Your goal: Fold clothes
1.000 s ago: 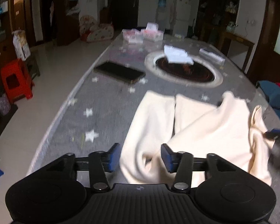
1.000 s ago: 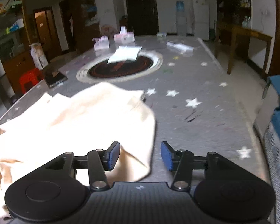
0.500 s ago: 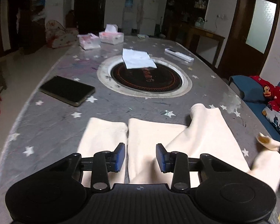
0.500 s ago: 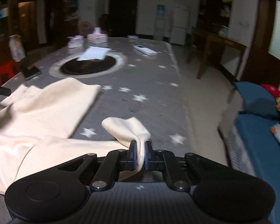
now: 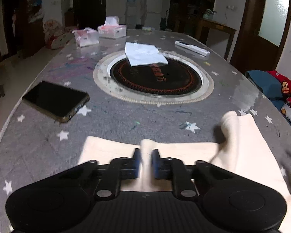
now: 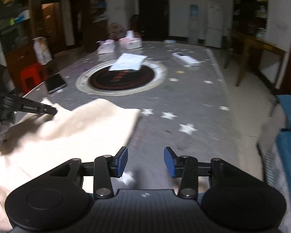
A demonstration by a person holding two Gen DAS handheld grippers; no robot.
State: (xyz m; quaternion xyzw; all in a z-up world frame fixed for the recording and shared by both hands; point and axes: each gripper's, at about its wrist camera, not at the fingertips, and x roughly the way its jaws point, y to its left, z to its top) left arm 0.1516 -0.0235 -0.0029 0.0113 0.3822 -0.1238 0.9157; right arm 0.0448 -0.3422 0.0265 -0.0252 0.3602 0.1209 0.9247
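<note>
A cream garment [image 5: 248, 147] lies on the grey star-patterned table [image 5: 126, 120], at its near edge. My left gripper [image 5: 146, 164] is shut on a raised fold of the cream garment at its middle. In the right wrist view the same garment [image 6: 67, 132] spreads to the left, with the left gripper's finger [image 6: 38, 107] on it. My right gripper [image 6: 145, 162] is open and empty, just right of the garment's edge, over bare tablecloth.
A black phone [image 5: 56, 101] lies at the left. A round black hotplate [image 5: 155, 75] sits mid-table with white paper [image 5: 143, 53] on it. Tissue boxes [image 5: 111, 31] and a remote [image 5: 192, 47] lie farther back. A blue seat [image 6: 289, 128] stands at the right.
My left gripper has closed on a fold of the garment. My right gripper has let go of the cloth corner it pinched, opened, and swung left toward the table.
</note>
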